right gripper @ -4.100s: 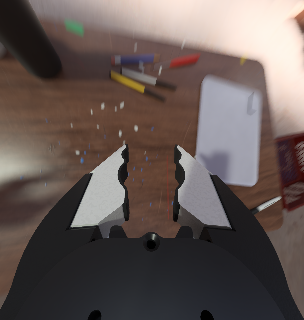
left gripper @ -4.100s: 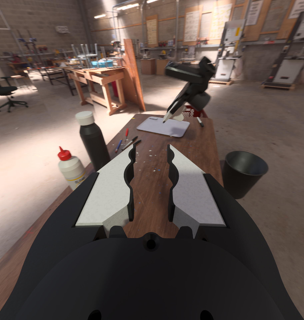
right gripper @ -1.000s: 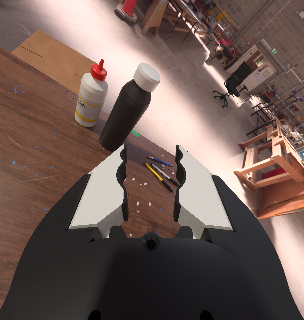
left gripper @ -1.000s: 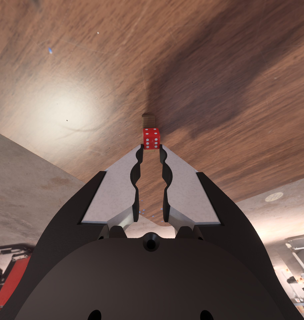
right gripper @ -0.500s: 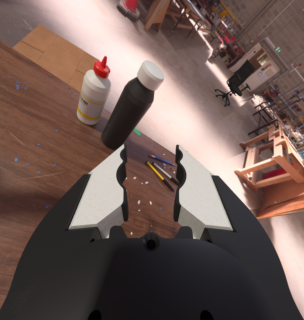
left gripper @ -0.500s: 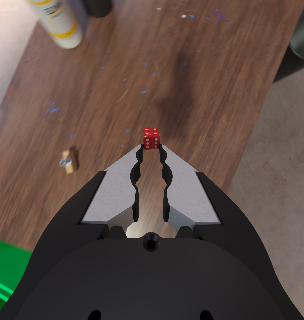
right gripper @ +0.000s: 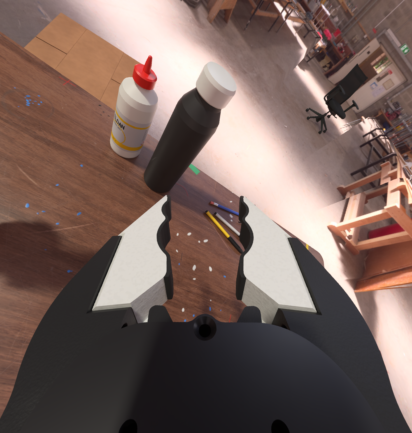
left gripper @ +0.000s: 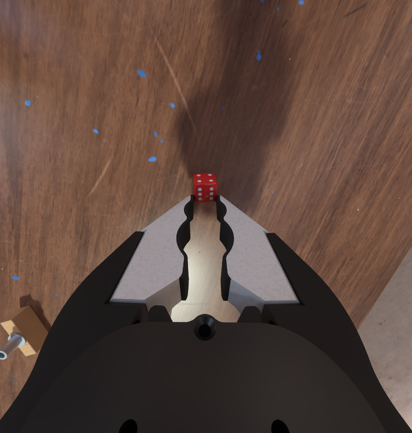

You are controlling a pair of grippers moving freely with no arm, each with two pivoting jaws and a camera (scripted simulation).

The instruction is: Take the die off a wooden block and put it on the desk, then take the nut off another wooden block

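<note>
The die (left gripper: 204,187) was clamped only at the tips of the left gripper (left gripper: 205,198) above the desk (left gripper: 317,117); released high, it might have rolled. The right gripper (right gripper: 205,201) was held apart, empty.

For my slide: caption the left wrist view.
Left gripper pinches the red die above the wooden desk; nut remains on its block.

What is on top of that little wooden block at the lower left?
A silvery metal nut, tube-shaped with a hollow end, stands on the wooden block. The block's top face directly beneath the nut is covered, so how it sits there cannot be seen.
</note>
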